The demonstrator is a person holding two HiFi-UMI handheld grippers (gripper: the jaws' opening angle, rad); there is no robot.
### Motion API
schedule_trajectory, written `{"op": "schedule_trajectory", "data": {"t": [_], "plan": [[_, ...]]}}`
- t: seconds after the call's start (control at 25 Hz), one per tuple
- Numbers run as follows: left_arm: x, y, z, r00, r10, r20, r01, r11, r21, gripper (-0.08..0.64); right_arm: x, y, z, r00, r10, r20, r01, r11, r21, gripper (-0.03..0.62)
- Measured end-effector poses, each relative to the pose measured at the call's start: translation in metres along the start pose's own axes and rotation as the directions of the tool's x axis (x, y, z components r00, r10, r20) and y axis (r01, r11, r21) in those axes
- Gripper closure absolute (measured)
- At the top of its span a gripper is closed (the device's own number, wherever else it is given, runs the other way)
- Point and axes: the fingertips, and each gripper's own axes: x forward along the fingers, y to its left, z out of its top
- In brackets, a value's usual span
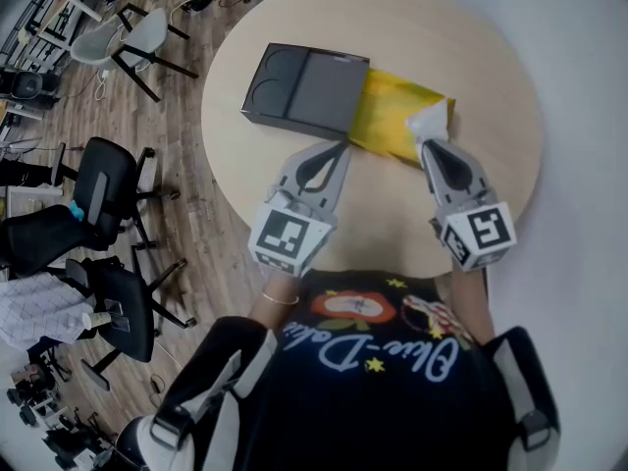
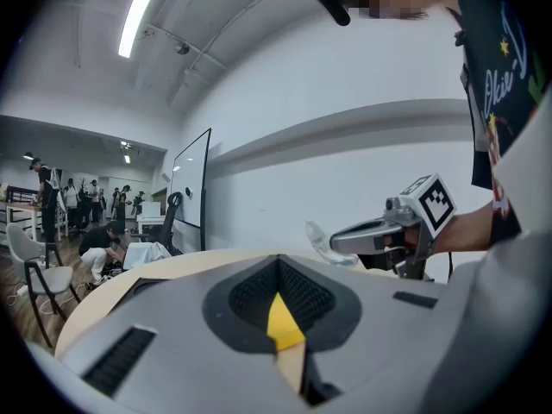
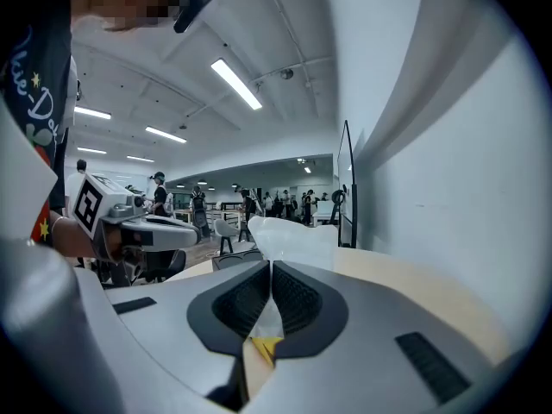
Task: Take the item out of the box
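Note:
A dark grey box (image 1: pixel 299 86) lies flat on the round wooden table (image 1: pixel 392 214). A yellow item (image 1: pixel 397 111) in a clear plastic bag sticks out of the box's right side. My left gripper (image 1: pixel 342 147) is at the item's near edge, right beside the box corner. In the left gripper view this left gripper (image 2: pixel 280 296) is shut with a sliver of the yellow item (image 2: pixel 283 322) between the jaws. My right gripper (image 1: pixel 426 145) is shut on the bag's crumpled right corner. In the right gripper view the clear plastic (image 3: pixel 293 235) rises out of the shut right gripper (image 3: pixel 270 270).
Black office chairs (image 1: pixel 103 180) and a grey chair (image 1: pixel 137 37) stand on the wood floor left of the table. A white wall (image 1: pixel 589 86) runs along the right. Several people and desks show far off in the room (image 3: pixel 250 203).

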Motion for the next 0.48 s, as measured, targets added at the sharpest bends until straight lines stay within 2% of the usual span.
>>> {"op": "schedule_trajectory", "data": {"t": [0.48], "plan": [[0.0,-0.0064,0.0051,1.0,0.004,0.011,-0.004,1.0,-0.023,0.574,-0.0067,0.0027,0.0078,1.0,0.019,0.019,-0.019,1.0,0.004,0.583]]}}
